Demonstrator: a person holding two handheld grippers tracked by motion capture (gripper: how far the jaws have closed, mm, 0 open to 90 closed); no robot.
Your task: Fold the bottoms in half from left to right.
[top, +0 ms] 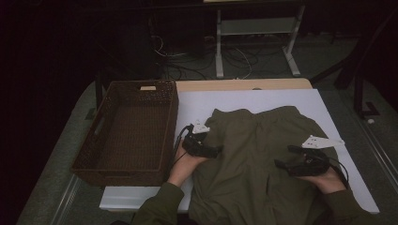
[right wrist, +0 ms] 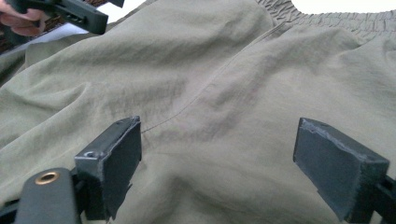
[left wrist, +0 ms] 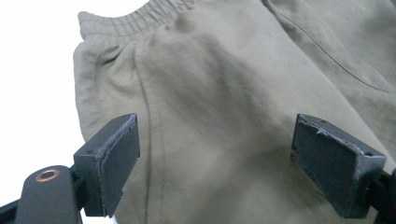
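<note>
An olive-green pair of trousers (top: 253, 154) lies spread on the white table top (top: 197, 101), its elastic waistband (left wrist: 135, 18) toward the far side. My left gripper (top: 213, 151) hovers at the garment's left edge, jaws open and wide apart over the cloth (left wrist: 215, 116) with nothing between them. Over the right half of the trousers, my right gripper (top: 284, 157) points left, also open above the fabric (right wrist: 219, 107). In the right gripper view the left gripper (right wrist: 70, 11) and a hand appear at the top left.
A dark brown woven basket (top: 129, 129) stands on the left part of the table, close to the left hand. Behind the table are white desk legs (top: 253, 42) and tangled cables on the dim floor. The table's right edge lies near the right hand.
</note>
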